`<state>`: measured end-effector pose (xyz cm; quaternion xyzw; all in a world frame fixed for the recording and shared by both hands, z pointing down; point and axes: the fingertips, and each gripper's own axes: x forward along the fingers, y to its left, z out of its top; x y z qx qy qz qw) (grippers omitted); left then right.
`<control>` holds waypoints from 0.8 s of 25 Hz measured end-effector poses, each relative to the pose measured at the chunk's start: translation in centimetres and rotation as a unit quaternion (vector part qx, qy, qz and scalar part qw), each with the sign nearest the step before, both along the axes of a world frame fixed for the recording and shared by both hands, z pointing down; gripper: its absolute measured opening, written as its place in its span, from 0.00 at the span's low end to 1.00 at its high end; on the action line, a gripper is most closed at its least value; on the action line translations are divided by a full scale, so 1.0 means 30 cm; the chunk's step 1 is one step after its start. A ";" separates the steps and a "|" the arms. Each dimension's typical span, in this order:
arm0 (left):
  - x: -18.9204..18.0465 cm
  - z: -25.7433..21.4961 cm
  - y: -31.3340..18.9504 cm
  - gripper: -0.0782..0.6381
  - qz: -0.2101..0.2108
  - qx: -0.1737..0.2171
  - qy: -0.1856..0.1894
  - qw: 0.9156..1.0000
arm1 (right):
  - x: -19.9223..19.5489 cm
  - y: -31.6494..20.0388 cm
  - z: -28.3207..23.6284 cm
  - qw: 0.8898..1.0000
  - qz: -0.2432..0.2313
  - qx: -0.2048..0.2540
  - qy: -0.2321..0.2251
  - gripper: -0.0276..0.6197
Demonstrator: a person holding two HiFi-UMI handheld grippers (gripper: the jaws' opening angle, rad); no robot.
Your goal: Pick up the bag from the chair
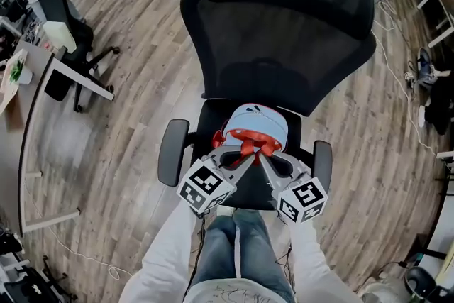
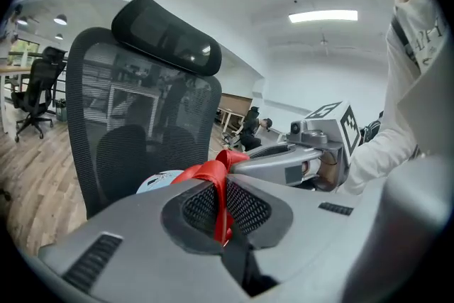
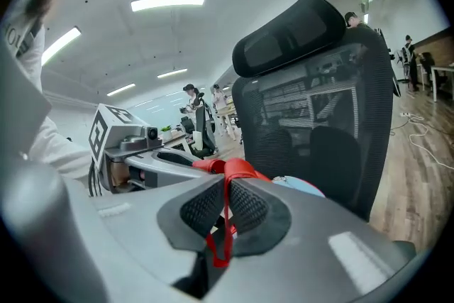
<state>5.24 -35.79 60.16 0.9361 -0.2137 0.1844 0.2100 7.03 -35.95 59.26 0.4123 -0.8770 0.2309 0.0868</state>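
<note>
Right now the light blue bag [image 1: 255, 123] is over the seat of the black chair [image 1: 284, 46], in front of its mesh backrest, at twelve o'clock from you; whether it touches the seat cannot be told. Your left gripper [image 1: 241, 155] comes in from seven o'clock, jaws pressed together on the bag's red handle [image 1: 248, 145]. Your right gripper [image 1: 262, 156] comes in from five o'clock, clamped on that handle too, the two tips just beside each other.

Pale cables [image 1: 399, 92] are trailing across the wooden floor [image 1: 135, 60], and a black office chair [image 1: 71, 28] is sitting beside a desk [image 1: 8, 131] (small green plant [image 1: 17, 68] on it).
</note>
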 end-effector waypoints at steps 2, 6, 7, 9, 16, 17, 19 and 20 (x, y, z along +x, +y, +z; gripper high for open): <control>0.006 -0.033 0.027 0.13 -0.002 -0.003 0.003 1.000 | 0.007 0.031 -0.025 1.000 0.008 -0.001 0.000 0.07; 0.002 -0.118 0.064 0.13 -0.002 0.010 0.008 1.000 | 0.026 0.072 -0.095 1.000 0.019 0.008 0.003 0.07; -0.003 -0.141 0.074 0.13 -0.001 0.014 0.008 1.000 | 0.027 0.081 -0.115 1.000 0.018 0.012 0.008 0.08; -0.023 -0.194 0.098 0.13 0.001 0.018 0.011 1.000 | 0.018 0.110 -0.162 1.000 0.013 0.021 0.014 0.08; -0.101 -0.400 0.226 0.13 0.006 0.040 0.032 0.999 | -0.044 0.231 -0.366 0.997 0.000 0.070 0.029 0.08; -0.109 -0.432 0.245 0.13 0.003 0.043 0.038 0.998 | -0.051 0.249 -0.398 0.997 -0.001 0.077 0.029 0.08; -0.127 -0.489 0.285 0.13 -0.005 0.052 0.045 0.998 | -0.068 0.289 -0.458 0.995 -0.005 0.093 0.031 0.08; -0.135 -0.515 0.306 0.13 -0.009 0.056 0.049 0.997 | -0.075 0.312 -0.486 0.995 -0.006 0.099 0.031 0.08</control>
